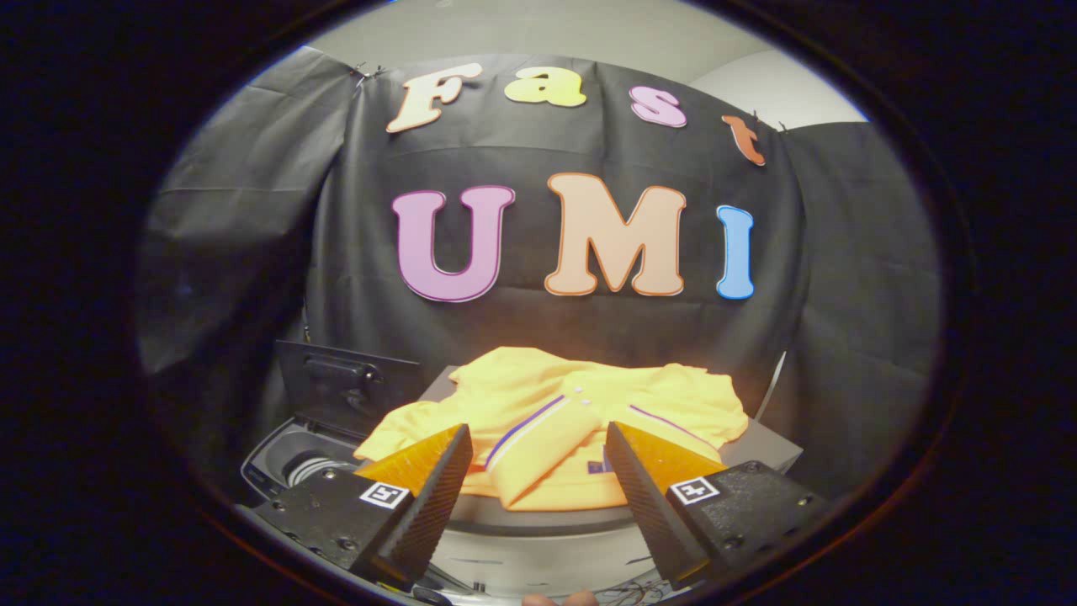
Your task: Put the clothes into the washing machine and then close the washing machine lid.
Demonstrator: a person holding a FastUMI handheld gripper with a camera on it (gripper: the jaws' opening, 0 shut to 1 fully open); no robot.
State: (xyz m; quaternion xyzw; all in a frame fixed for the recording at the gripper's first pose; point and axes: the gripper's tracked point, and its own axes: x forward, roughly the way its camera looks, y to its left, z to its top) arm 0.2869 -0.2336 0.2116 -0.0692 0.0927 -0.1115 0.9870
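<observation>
A yellow shirt (580, 404) with a purple and white stripe lies crumpled on a grey flat surface (761, 450), just ahead of my fingers. My gripper (537, 446) is open, its two fingertips spread either side of the shirt's folded collar without pressing on it. To the left of the shirt, the washing machine (286, 459) stands with its dark lid (345, 391) raised upright, and the round drum opening (315, 467) shows below the lid, beside my left finger (437, 488).
The black cloth wall hangs close behind the shirt and the machine. A curved grey rim (538, 522) runs below the shirt between my fingers. A fingertip of a hand (559, 599) shows low down, near some thin wires (631, 589).
</observation>
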